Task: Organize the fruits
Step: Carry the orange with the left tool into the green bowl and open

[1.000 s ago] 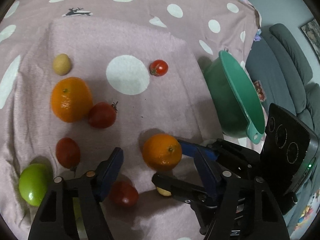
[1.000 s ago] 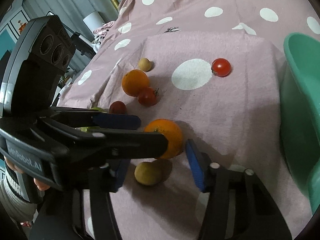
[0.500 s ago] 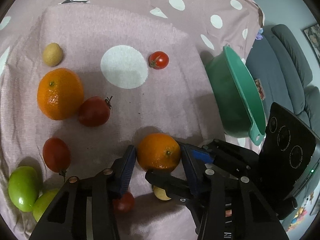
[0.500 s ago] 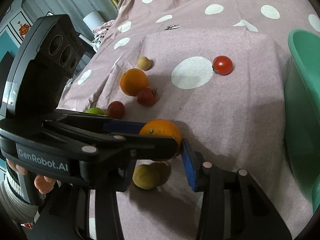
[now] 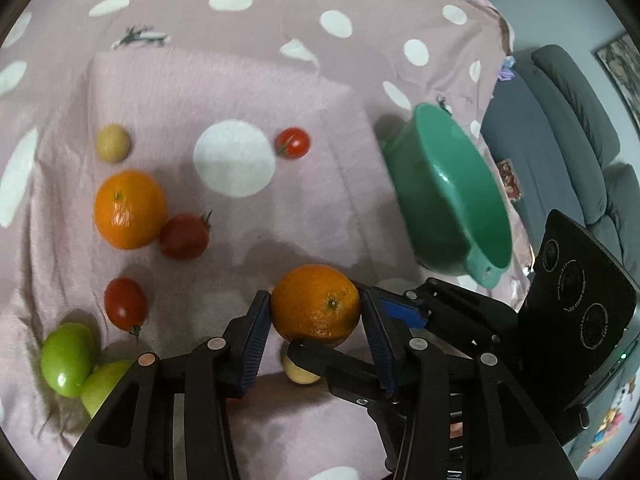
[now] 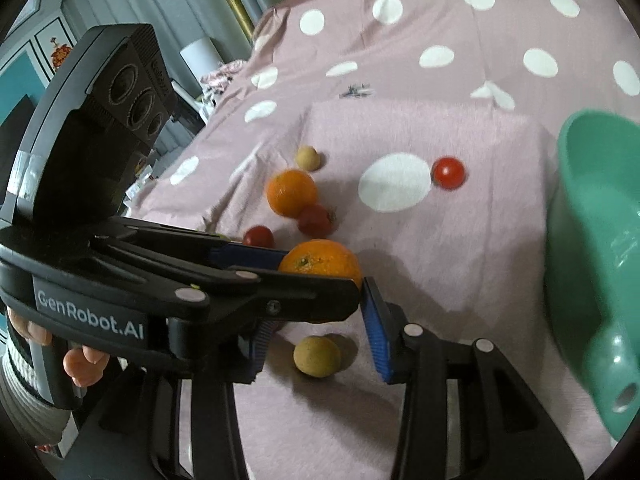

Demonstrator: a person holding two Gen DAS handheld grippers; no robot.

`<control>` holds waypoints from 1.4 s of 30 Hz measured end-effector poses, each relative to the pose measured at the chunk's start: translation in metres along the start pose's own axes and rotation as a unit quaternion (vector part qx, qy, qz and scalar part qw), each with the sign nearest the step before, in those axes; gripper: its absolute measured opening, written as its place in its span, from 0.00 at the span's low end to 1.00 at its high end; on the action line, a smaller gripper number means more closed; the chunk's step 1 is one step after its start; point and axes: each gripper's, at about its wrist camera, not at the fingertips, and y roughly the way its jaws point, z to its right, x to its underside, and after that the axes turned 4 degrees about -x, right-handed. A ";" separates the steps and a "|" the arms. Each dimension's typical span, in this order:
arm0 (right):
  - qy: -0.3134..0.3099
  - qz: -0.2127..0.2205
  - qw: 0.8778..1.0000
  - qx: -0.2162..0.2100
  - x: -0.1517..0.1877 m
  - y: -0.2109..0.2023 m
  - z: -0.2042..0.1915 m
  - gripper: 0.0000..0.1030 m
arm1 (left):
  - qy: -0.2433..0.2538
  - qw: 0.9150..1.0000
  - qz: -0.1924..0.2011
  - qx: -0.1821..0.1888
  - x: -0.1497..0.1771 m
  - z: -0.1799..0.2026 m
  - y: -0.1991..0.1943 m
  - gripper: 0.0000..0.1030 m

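Orange (image 5: 316, 306), round and glossy, is clamped between left gripper (image 5: 314, 322) jaws.

A pink polka-dot cloth (image 5: 280, 92) covers the bed. On it lie an orange (image 5: 130, 209), three tomatoes (image 5: 293, 143), two small yellowish fruits (image 5: 113, 143), two green fruits (image 5: 66, 358) near its left edge, and a green basin (image 5: 448, 196) at its right edge.

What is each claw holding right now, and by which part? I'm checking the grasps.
The left claw clamps an orange across its opposite sides. The right claw holds nothing; a small yellowish fruit lies loose on the cloth between its fingers.
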 end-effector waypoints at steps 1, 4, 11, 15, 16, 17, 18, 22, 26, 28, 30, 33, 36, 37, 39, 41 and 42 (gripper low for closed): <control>0.000 0.004 1.000 0.000 -0.001 -0.002 -0.001 0.41 | 0.007 1.000 0.005 -0.003 -0.001 0.005 -0.004 0.46; 0.001 0.025 1.000 -0.001 -0.004 -0.017 -0.002 0.41 | 0.020 1.000 0.013 -0.007 -0.004 0.018 -0.011 0.46; 0.008 0.067 0.998 0.006 -0.005 -0.050 0.008 0.41 | 0.057 0.998 0.023 -0.024 -0.017 0.055 -0.016 0.46; 0.021 0.089 0.996 0.015 -0.005 -0.067 0.019 0.41 | 0.079 0.996 0.026 -0.031 -0.025 0.078 -0.013 0.46; 0.024 0.094 0.995 0.018 -0.005 -0.071 0.021 0.41 | 0.086 0.995 0.026 -0.032 -0.027 0.084 -0.012 0.46; 0.026 0.098 0.995 0.020 -0.005 -0.073 0.022 0.41 | 0.091 0.995 0.026 -0.032 -0.029 0.089 -0.011 0.46; 0.030 0.104 0.994 0.023 -0.004 -0.078 0.027 0.41 | 0.095 0.995 0.025 -0.031 -0.031 0.092 -0.010 0.46; 0.042 0.119 0.991 0.034 -0.002 -0.089 0.038 0.41 | 0.112 0.993 0.021 -0.032 -0.038 0.110 -0.002 0.46; 0.053 0.135 0.988 0.049 -0.002 -0.100 0.049 0.41 | 0.132 0.991 0.018 -0.028 -0.044 0.128 0.006 0.46; 0.060 0.142 0.986 0.056 -0.002 -0.105 0.056 0.41 | 0.137 0.990 0.015 -0.025 -0.048 0.136 0.011 0.46; 0.070 0.149 0.984 0.067 -0.001 -0.111 0.064 0.41 | 0.142 0.990 0.011 -0.019 -0.053 0.144 0.017 0.46; 0.081 0.155 0.982 0.076 0.000 -0.115 0.072 0.41 | 0.148 0.989 0.005 -0.011 -0.059 0.154 0.026 0.46; 0.092 0.154 0.980 0.085 0.000 -0.117 0.079 0.41 | 0.148 0.989 -0.003 -0.005 -0.063 0.158 0.034 0.46; 0.095 0.152 0.980 0.089 0.001 -0.116 0.081 0.41 | 0.148 0.989 -0.006 -0.003 -0.063 0.158 0.038 0.46; 0.097 0.149 0.980 0.094 0.001 -0.115 0.082 0.41 | 0.147 0.989 -0.011 -0.002 -0.064 0.159 0.042 0.46; 0.101 0.144 0.980 0.096 0.002 -0.114 0.085 0.42 | 0.143 0.990 -0.015 0.001 -0.064 0.159 0.045 0.46; 0.101 0.143 0.980 0.096 0.001 -0.113 0.086 0.42 | 0.140 0.990 -0.019 0.003 -0.064 0.158 0.047 0.46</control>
